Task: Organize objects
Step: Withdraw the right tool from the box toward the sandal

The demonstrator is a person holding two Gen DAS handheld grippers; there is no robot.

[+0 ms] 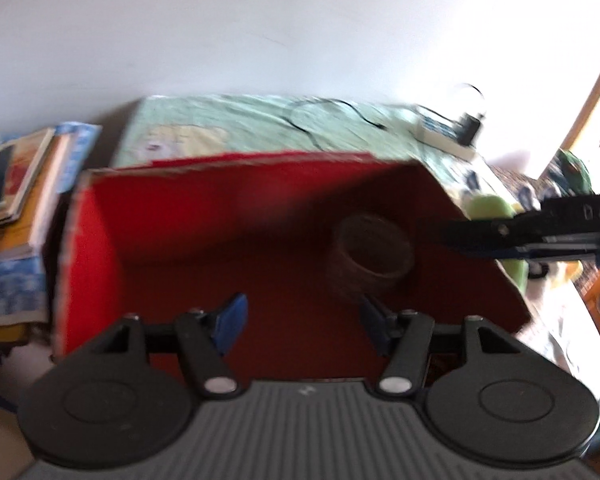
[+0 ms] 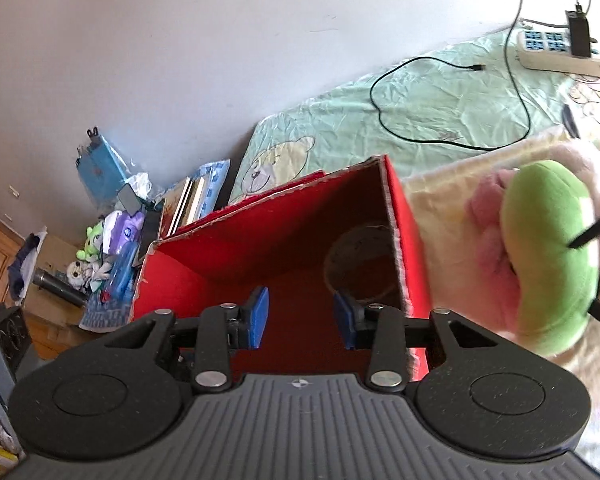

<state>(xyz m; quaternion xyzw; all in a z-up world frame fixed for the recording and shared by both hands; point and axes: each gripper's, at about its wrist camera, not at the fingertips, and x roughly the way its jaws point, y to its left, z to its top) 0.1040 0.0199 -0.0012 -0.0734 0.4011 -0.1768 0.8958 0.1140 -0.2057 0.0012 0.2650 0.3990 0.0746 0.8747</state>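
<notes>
A red cardboard box (image 1: 100, 248) (image 2: 168, 280) stands open-topped on the bed. Inside it, at the right, lies a brown roll of tape (image 1: 370, 256) (image 2: 360, 264). My left gripper (image 1: 302, 326) hovers open over the box's near side, nothing between its blue pads. My right gripper (image 2: 300, 316) is open too, above the box's near right part, empty. In the left wrist view the right gripper (image 1: 500, 236) reaches in from the right over the box wall. A green and pink plush toy (image 2: 540, 256) (image 1: 492, 208) lies on a pale blanket right of the box.
A green bedsheet (image 2: 440, 108) carries a black cable (image 2: 452, 136) and a white power strip (image 2: 556, 50) near the wall. Left of the box, books (image 1: 24, 184) (image 2: 184, 204) and small toys (image 2: 96, 252) pile up on a side table.
</notes>
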